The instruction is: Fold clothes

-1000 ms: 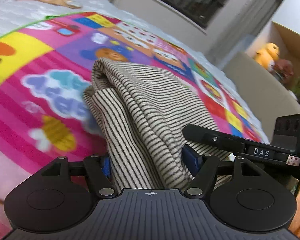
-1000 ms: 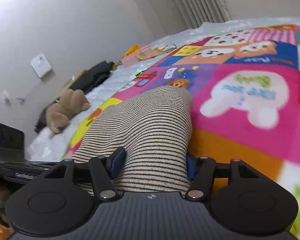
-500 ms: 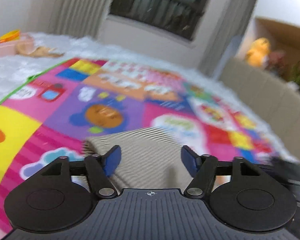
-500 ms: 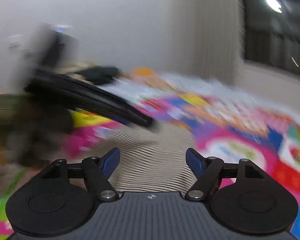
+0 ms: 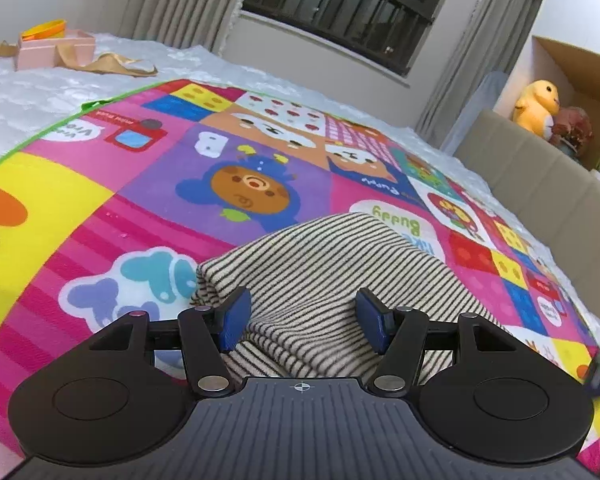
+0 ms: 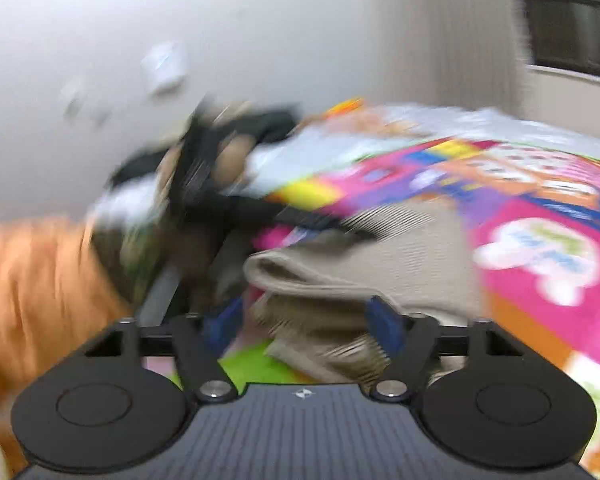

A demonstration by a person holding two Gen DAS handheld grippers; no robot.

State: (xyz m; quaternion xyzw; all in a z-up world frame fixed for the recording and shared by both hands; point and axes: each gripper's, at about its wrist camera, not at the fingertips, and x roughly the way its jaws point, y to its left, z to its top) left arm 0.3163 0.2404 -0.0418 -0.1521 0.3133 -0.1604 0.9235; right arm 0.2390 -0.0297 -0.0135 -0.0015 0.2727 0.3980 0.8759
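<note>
Striped garment [image 5: 340,280] lying doubled over on the patterned play mat [image 5: 100,208] that covers the bed, its layered edge toward the cameras. Left claw [image 5: 304,320] — jaws spread, blue pads on either side of the cloth with a gap showing, gripping nothing — sits directly over the near edge, the garment running forward and to the right from it. Right claw [image 6: 300,322], seen through heavy motion blur, also stands with jaws apart; the stacked fold of the garment [image 6: 340,276] lies between and just ahead of its pads, though contact cannot be judged. Both claws are about equally near. Whether a further fold is intended — or the bundle is finished — the scene does not settle.
</note>
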